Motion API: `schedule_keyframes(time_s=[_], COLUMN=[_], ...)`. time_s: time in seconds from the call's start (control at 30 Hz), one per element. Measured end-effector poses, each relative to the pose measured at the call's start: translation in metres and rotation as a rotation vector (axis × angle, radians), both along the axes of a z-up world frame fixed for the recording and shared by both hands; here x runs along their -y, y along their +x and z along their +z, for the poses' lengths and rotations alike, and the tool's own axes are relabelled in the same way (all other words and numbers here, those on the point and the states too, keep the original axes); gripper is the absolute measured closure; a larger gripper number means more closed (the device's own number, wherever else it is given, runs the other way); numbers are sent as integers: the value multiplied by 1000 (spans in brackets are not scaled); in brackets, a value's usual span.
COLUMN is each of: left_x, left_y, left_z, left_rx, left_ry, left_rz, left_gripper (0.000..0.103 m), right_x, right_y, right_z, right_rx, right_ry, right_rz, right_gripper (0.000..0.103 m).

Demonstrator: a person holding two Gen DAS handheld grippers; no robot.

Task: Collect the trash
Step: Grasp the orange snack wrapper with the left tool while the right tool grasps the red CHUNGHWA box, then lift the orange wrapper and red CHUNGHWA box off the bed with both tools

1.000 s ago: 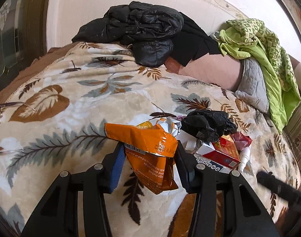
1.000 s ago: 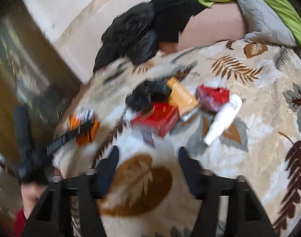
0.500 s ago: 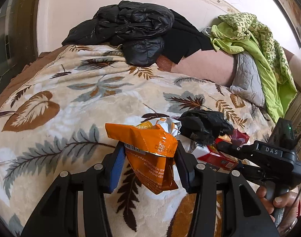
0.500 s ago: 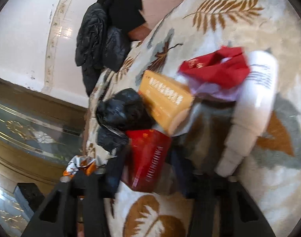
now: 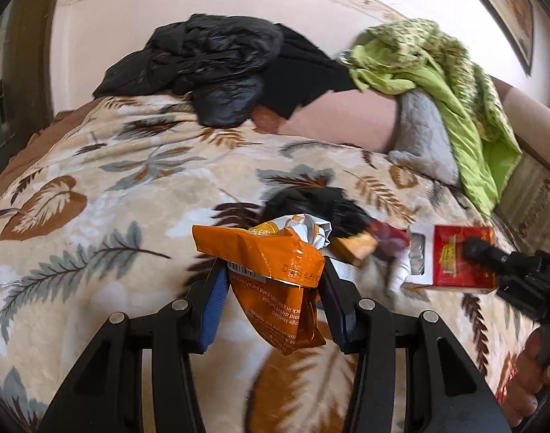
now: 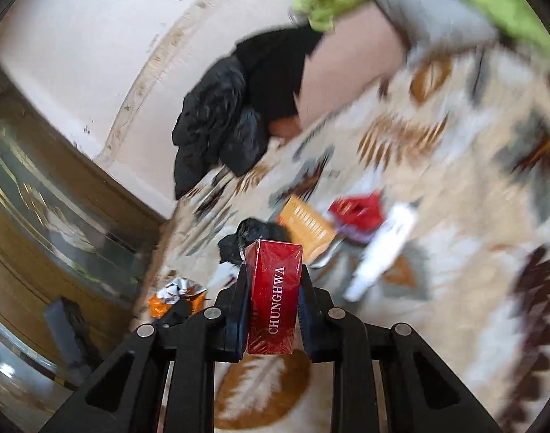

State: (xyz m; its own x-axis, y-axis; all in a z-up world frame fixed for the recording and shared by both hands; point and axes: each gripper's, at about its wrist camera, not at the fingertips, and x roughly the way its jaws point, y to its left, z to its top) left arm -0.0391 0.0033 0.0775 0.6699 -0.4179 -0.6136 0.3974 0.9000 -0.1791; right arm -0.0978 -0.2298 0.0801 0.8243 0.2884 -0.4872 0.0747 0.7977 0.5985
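My left gripper (image 5: 271, 274) is shut on a crumpled orange snack bag (image 5: 275, 252), held above the leaf-patterned blanket (image 5: 94, 198). My right gripper (image 6: 273, 274) has a red cigarette box (image 6: 275, 288) upright between its pads; its jaws are closing and press on the box. In the left wrist view the red box (image 5: 458, 259) hangs at the right, off the bed. On the blanket lie a black plastic bag (image 6: 253, 238), a tan box (image 6: 307, 223), a red wrapper (image 6: 357, 209) and a white tube (image 6: 379, 249).
A black jacket (image 5: 210, 61), a green cloth (image 5: 437, 72) and a grey pillow (image 5: 419, 133) are piled at the far side of the bed. A dark wooden cabinet with glass (image 6: 40, 198) stands beside the bed. A person's hand (image 5: 538, 361) grips the right tool.
My right gripper reached the pile, closed on the red box and lifted it off the blanket. The left gripper drifted sideways with the orange bag still in it.
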Motion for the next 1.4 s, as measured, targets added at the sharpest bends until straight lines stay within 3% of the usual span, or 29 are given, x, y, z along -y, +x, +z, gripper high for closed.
schedule_keyframes(time_s=[0.13, 0.4, 0.67, 0.83, 1.17, 1.4], left_x=[16, 51, 57, 61, 71, 74], left_y=[-28, -104, -165, -161, -150, -148], left_z=[4, 9, 6, 0, -7, -10], left_rx=[10, 34, 40, 46, 55, 51], left_ry=[-6, 28, 57, 58, 94, 103], left_rz=[-45, -154, -186, -171, -151, -140], left_gripper=[55, 55, 55, 55, 55, 55], right_x=[-6, -14, -1, 4, -14, -15], right_y=[-43, -113, -144, -141, -129, -128], right_z=[9, 24, 17, 14, 14, 12], right_rx=[27, 96, 96, 73, 70, 60], right_ry=[-119, -244, -197, -169, -239, -236], right_rz=[-12, -49, -75, -83, -62, -58], right_gripper=[78, 79, 79, 79, 79, 79])
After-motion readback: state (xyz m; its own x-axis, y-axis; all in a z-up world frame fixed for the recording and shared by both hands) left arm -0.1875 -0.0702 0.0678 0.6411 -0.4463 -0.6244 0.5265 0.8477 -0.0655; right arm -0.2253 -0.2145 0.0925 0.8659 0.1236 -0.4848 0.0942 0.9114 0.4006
